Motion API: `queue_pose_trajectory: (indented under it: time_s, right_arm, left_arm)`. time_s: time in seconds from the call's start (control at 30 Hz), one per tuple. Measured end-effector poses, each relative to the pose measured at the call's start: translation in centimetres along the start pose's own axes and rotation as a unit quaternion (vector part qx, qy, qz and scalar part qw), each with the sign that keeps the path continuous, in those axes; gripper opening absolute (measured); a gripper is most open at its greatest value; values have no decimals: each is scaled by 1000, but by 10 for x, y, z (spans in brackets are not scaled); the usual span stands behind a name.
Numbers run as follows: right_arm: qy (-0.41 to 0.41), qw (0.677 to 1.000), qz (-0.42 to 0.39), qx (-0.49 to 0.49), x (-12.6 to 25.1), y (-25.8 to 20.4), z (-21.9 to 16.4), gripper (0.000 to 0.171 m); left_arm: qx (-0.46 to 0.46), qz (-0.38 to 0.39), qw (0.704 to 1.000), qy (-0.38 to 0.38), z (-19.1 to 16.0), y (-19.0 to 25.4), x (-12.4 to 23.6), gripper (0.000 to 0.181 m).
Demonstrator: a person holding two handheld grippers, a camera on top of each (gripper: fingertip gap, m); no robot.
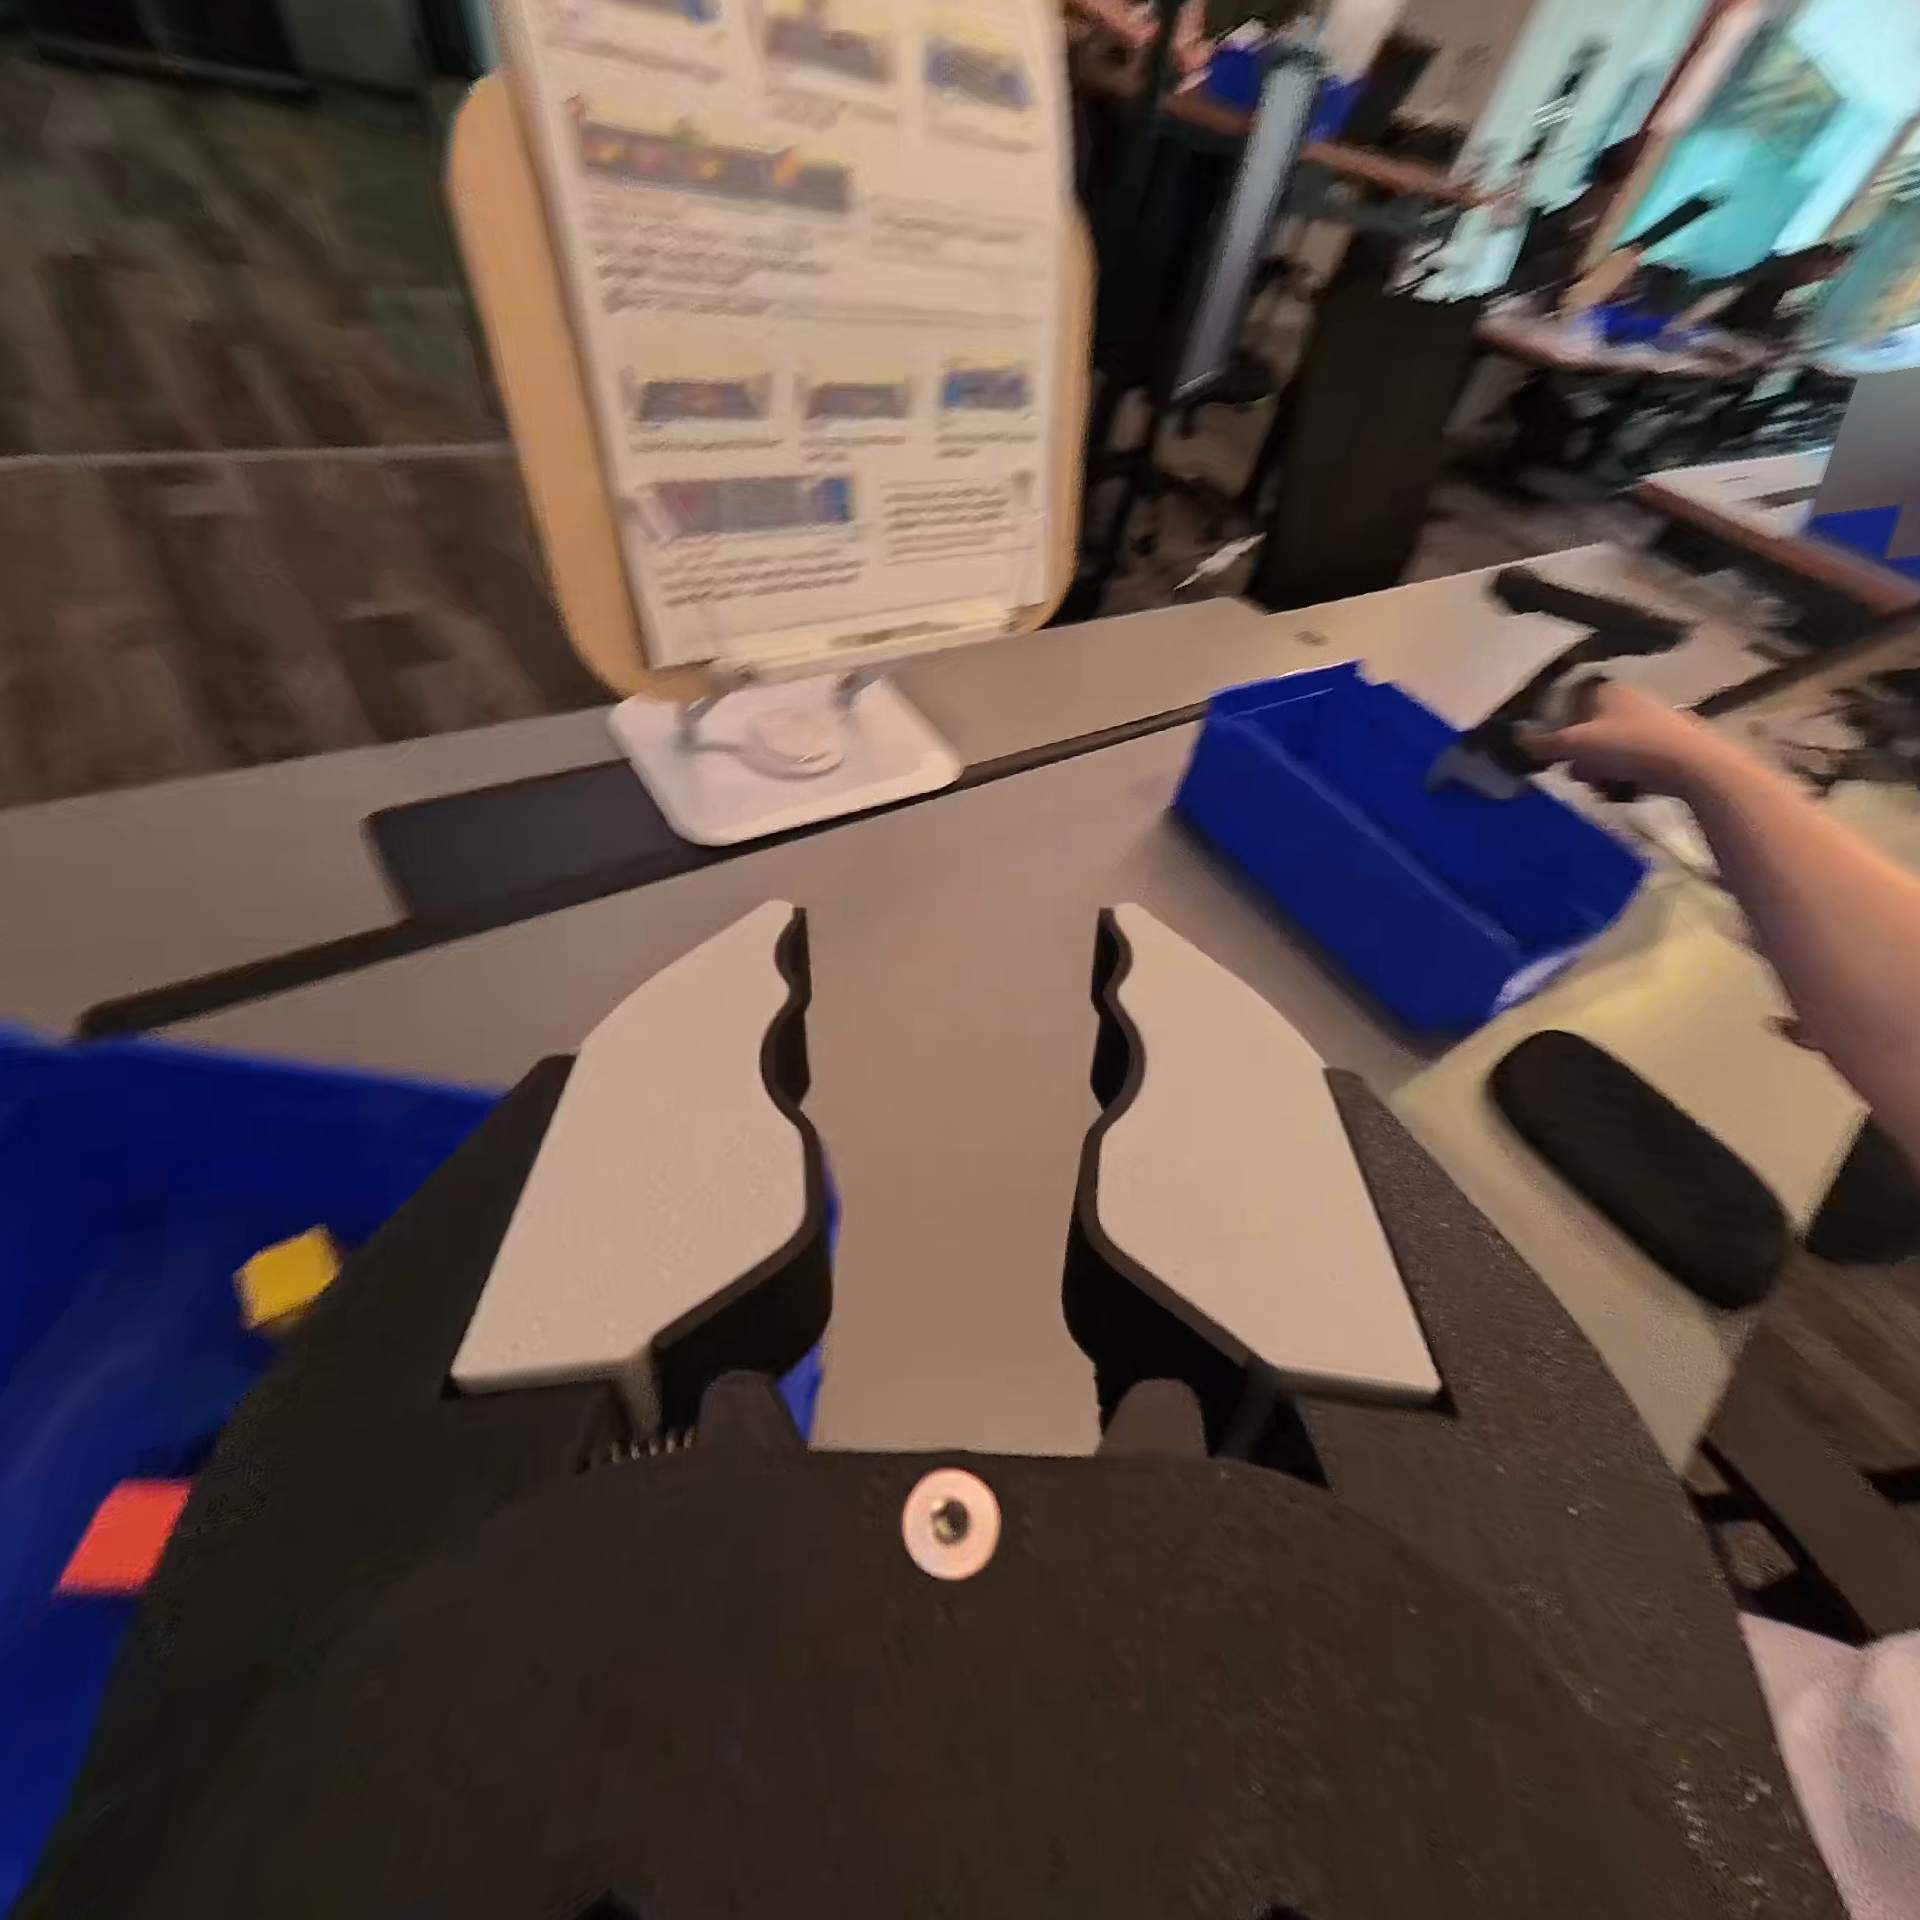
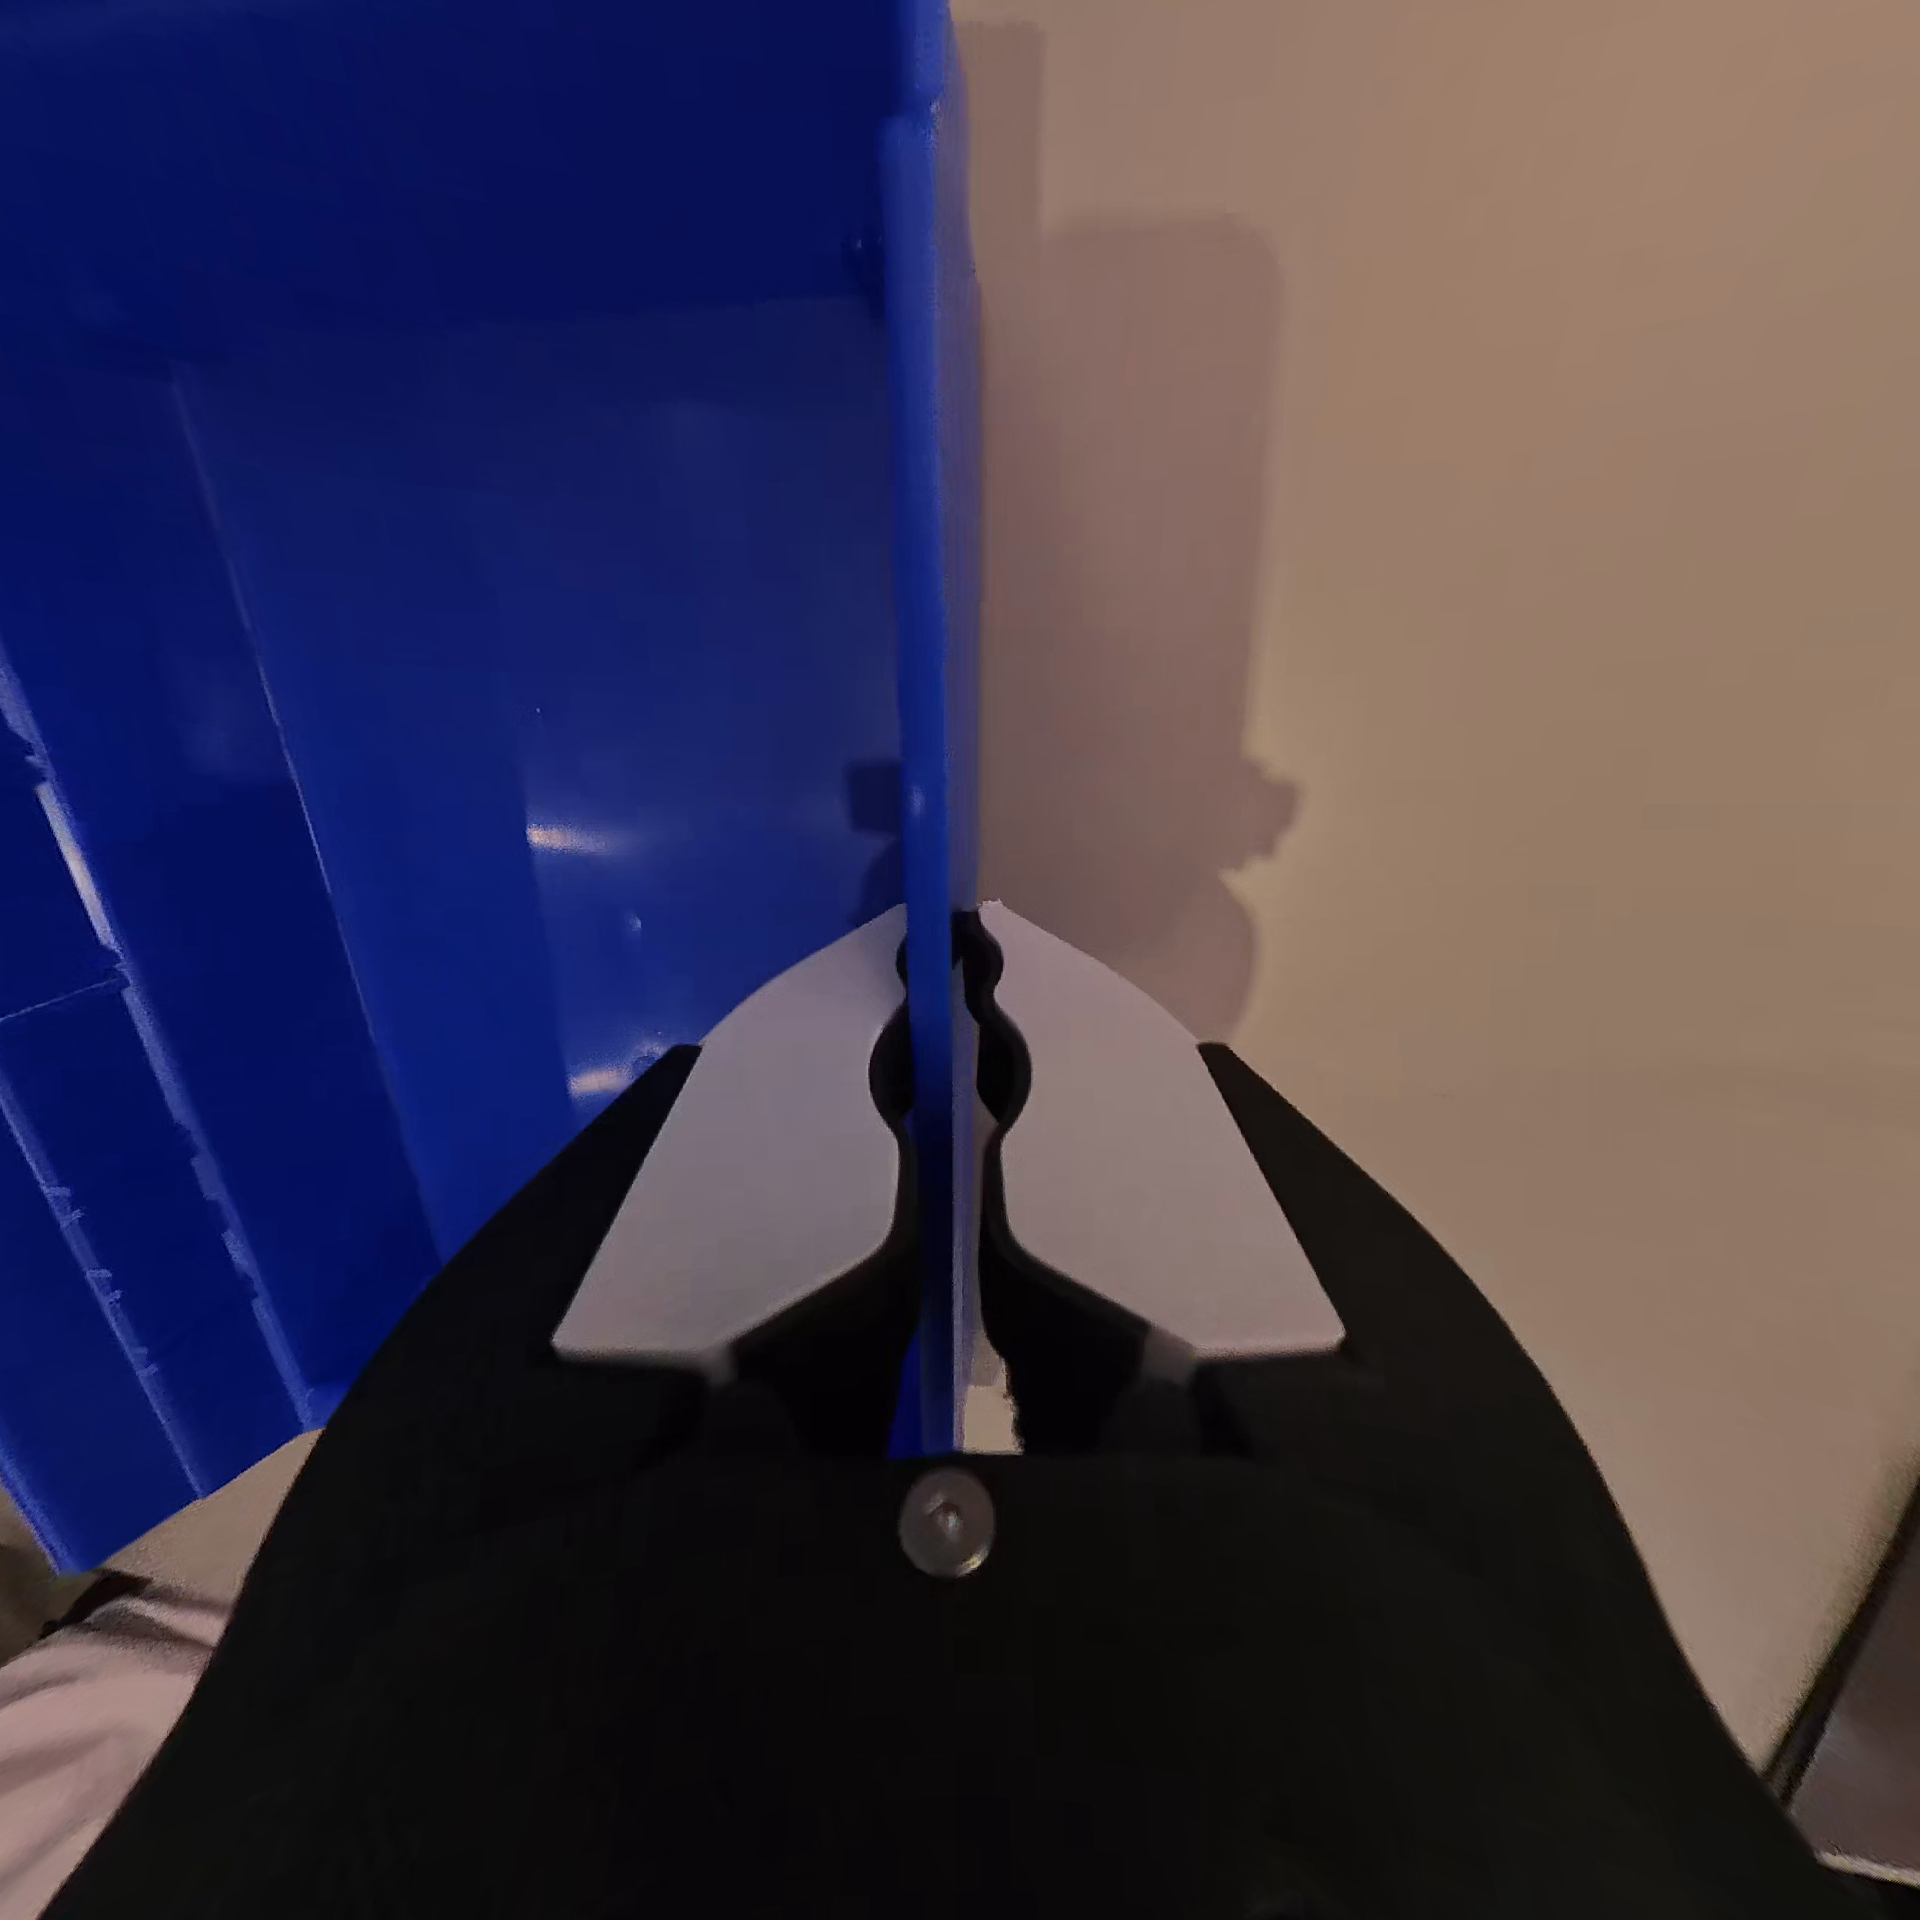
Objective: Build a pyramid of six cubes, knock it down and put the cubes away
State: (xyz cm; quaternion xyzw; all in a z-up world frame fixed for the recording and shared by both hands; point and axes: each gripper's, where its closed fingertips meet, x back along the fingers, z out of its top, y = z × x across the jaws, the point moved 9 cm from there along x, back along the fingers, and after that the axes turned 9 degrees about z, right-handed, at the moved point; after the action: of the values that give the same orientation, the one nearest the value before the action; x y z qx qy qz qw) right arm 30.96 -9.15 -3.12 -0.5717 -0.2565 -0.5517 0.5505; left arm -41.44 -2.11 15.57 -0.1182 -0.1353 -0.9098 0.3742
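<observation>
Cubes: only two show, both in the left wrist view, a yellow cube point(image 1: 286, 1276) and a red cube point(image 1: 125, 1536); they lie inside the near blue bin point(image 1: 135, 1164), which sits to the left of the left gripper point(image 1: 948, 920). The other four cubes are not visible.
Pyramid: none stands on the grey worktop point(image 1: 940, 1143); the part between the two bins carries no cubes.
Far blue bin: the second bin point(image 1: 1382, 842) rests on the worktop, well apart from the near blue bin, toward the right and farther back. No cubes can be seen in it.
Step in hand: I judge that the bins are being handled, either at the very start or at the putting-away end; the pictures alone do not settle which.
Right gripper: the right gripper point(image 2: 940, 920) has its jaws pressed closed on the thin side wall of the far blue bin point(image 2: 928, 582), with one finger inside the bin and one outside.
Left gripper: its fingers stand wide apart, hold nothing and touch nothing, above the worktop just beside the near blue bin.
Next move: probably the right gripper must keep a firm pinch while it moves or tilts the bin, since the thin wall can slip.
Behind: an instruction sheet on a stand point(image 1: 800, 343) is at the far edge of the worktop, beyond the near blue bin.
</observation>
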Motion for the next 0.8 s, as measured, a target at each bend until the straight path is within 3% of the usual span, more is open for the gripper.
queue_pose_trajectory:
  time_s: [0.1, 0.17, 0.2, 0.33, 0.43, 0.6, 0.77, 0.8]
  right_arm:
    - [22, 1000, -9, 11, 0, -2, -3, 8]
    - [55, 998, -20, 27, 3, -8, -3, 33]
    - [85, 995, -30, 39, 8, -12, -2, 35]
    - [253, 962, -70, 81, 47, -38, 5, 52]
    - [347, 931, -39, 107, 76, -69, 8, 53]
    - [433, 884, -17, 173, 91, -109, -1, 49]
    - [406, 887, -42, 215, 94, -123, -7, 49]
    - [407, 886, -37, 218, 93, -124, -7, 49]
  left_arm:
    - [21, 148, 987, -52, -13, -39, 17, 54]
    - [60, 274, 956, -81, -25, -72, 40, 59]
    - [87, 323, 937, -101, -34, -87, 53, 61]
    - [185, 401, 883, -157, -68, -130, 85, 63]
    - [234, 385, 866, -216, -92, -149, 81, 64]
    - [259, 331, 839, -345, -128, -170, 43, 68]
    - [265, 273, 817, -433, -153, -174, 14, 58]
    - [255, 269, 813, -450, -157, -174, 10, 48]
